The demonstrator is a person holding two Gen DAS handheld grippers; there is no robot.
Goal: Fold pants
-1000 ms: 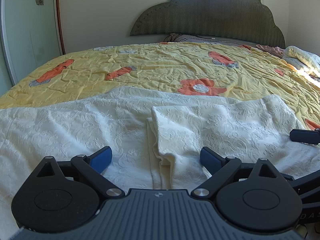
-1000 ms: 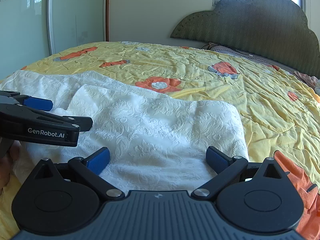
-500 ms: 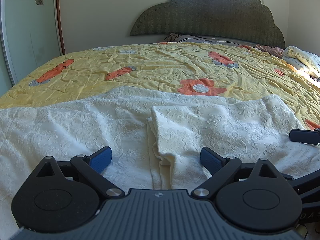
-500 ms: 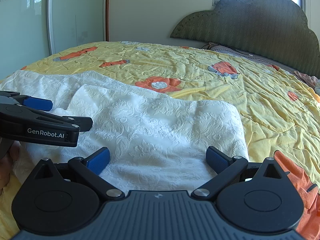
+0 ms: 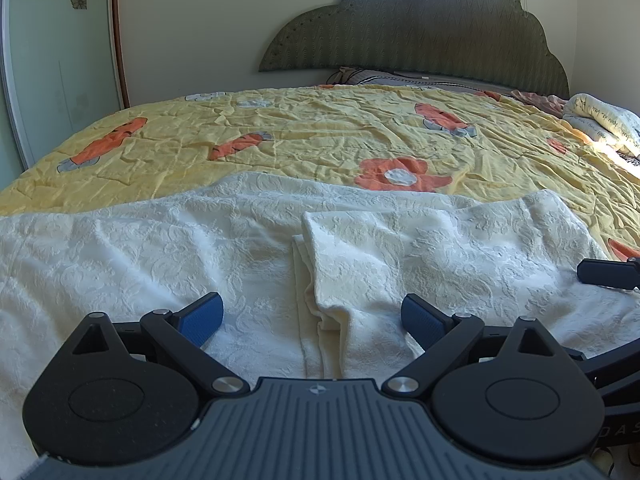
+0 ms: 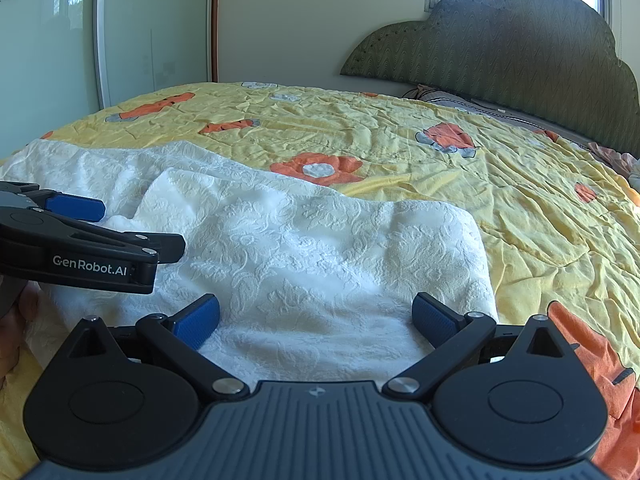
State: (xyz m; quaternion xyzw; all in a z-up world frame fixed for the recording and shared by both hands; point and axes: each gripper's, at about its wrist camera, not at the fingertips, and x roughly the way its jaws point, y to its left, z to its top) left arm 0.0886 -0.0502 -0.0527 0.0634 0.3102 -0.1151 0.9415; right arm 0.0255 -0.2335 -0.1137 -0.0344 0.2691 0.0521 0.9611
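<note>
White embossed pants [image 5: 168, 248] lie spread across the yellow quilt [image 5: 320, 136], one end already folded over. Left gripper [image 5: 312, 316] and right gripper [image 6: 316, 316] both spread, empty, low over cloth. Best pinch both near corners evenly, keeping edges aligned.

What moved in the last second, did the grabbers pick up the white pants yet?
Nothing visibly changed. The left gripper and the right gripper are both open and hold nothing, just as before, poised low over the white pants. The pants lie the same way on the yellow bedspread, with one part folded over.
</note>
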